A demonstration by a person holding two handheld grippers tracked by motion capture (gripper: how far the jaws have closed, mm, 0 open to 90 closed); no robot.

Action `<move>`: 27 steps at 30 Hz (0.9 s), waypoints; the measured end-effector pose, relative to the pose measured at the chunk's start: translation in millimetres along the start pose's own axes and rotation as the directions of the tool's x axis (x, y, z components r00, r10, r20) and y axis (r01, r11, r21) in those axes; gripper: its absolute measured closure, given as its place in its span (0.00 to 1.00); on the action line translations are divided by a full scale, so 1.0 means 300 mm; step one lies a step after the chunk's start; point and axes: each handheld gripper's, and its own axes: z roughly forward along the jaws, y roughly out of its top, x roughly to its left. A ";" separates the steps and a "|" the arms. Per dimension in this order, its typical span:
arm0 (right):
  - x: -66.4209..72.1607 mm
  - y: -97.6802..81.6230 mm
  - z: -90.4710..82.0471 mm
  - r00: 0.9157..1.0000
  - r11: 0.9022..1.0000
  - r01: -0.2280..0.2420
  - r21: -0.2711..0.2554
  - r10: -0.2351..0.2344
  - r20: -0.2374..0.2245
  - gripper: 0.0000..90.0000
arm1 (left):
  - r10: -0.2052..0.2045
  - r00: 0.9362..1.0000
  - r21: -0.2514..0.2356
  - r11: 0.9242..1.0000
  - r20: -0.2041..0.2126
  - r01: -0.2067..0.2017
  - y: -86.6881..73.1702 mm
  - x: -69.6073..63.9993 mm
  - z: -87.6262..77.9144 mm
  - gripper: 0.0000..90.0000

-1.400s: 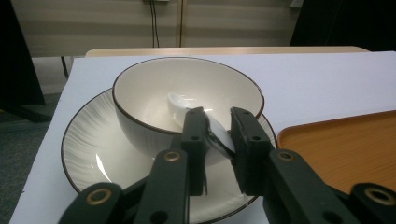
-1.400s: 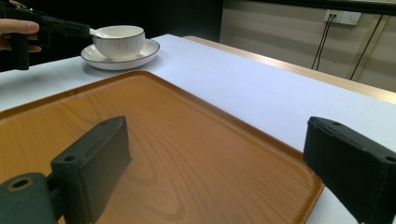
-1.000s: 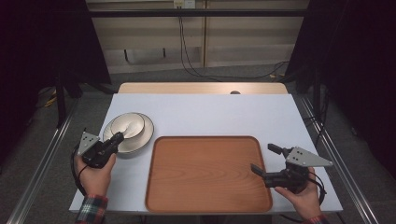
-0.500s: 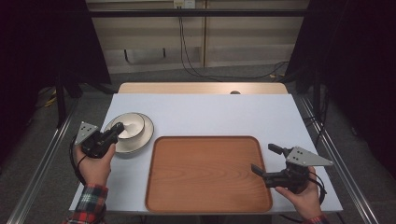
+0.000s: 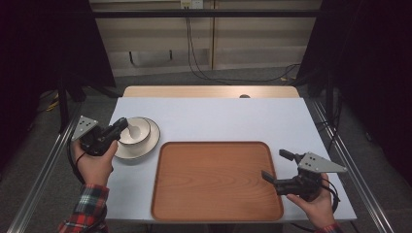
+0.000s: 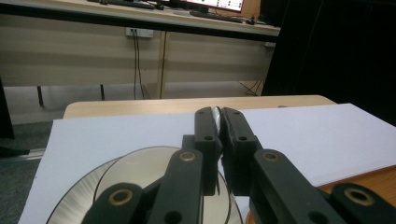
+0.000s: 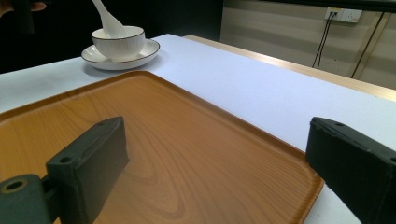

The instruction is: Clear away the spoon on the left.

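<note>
A white spoon (image 5: pixel 129 128) stands tilted in a white bowl (image 5: pixel 137 133) on a white plate (image 5: pixel 145 144) at the table's left. The spoon's scoop end is in the bowl (image 7: pixel 119 43) and its handle (image 7: pixel 105 17) leans up and away. My left gripper (image 5: pixel 121 127) is shut on the handle; a sliver of white spoon (image 6: pixel 215 110) shows between the tips of that gripper (image 6: pixel 215 122). My right gripper (image 5: pixel 275 165) is open over the right edge of the wooden tray (image 5: pixel 216 194), with nothing between its jaws (image 7: pixel 219 140).
The bare tray (image 7: pixel 140 135) takes up the middle front of the white tabletop (image 5: pixel 218 116). A wooden strip (image 5: pixel 209 91) runs along the far edge, with cables and a wall behind. Metal rails (image 5: pixel 354 174) run along both sides of the table.
My left hand has risen and moved toward the bowl with the spoon handle in its jaws. The right hand has kept still.
</note>
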 end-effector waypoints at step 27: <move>0.001 0.002 -0.005 1.000 1.000 0.000 -0.014 0.000 0.003 0.06 | -0.002 0.987 0.006 1.000 0.160 0.001 0.110 -0.131 0.000 0.95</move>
